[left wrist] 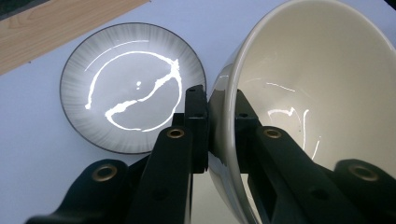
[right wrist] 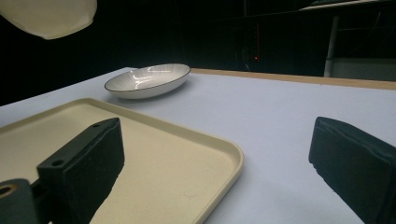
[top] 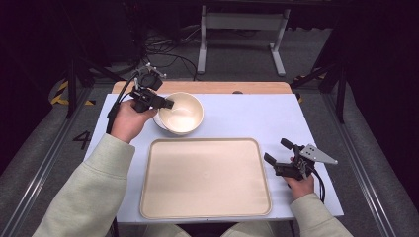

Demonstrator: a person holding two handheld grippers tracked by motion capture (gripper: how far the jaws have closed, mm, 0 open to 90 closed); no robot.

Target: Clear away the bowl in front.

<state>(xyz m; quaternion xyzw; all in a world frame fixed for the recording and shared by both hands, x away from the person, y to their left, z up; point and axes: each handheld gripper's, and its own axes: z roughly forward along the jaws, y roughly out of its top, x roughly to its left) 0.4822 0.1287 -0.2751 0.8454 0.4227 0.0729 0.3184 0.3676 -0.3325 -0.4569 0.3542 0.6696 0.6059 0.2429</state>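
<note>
My left gripper [top: 165, 104] is shut on the rim of a cream bowl [top: 182, 112] at the table's far left and holds it tilted above the surface. In the left gripper view one jaw sits outside the bowl [left wrist: 317, 93] and one inside, with the left gripper [left wrist: 219, 105] pinching the wall. Below and beside the bowl lies a grey-white ribbed plate [left wrist: 121, 93] with a dark rim. The right gripper view shows the plate [right wrist: 148, 80] on the table and the bowl [right wrist: 49, 16] hanging above it. My right gripper [top: 275, 149] rests open at the right, jaws wide and empty.
A large cream tray [top: 205, 177] lies at the table's near middle, and its corner [right wrist: 154, 154] sits just ahead of my right gripper [right wrist: 217, 140]. The pale tabletop [top: 247, 118] ends in a wooden strip [top: 222, 87] at the far edge. Dark floor and stands surround the table.
</note>
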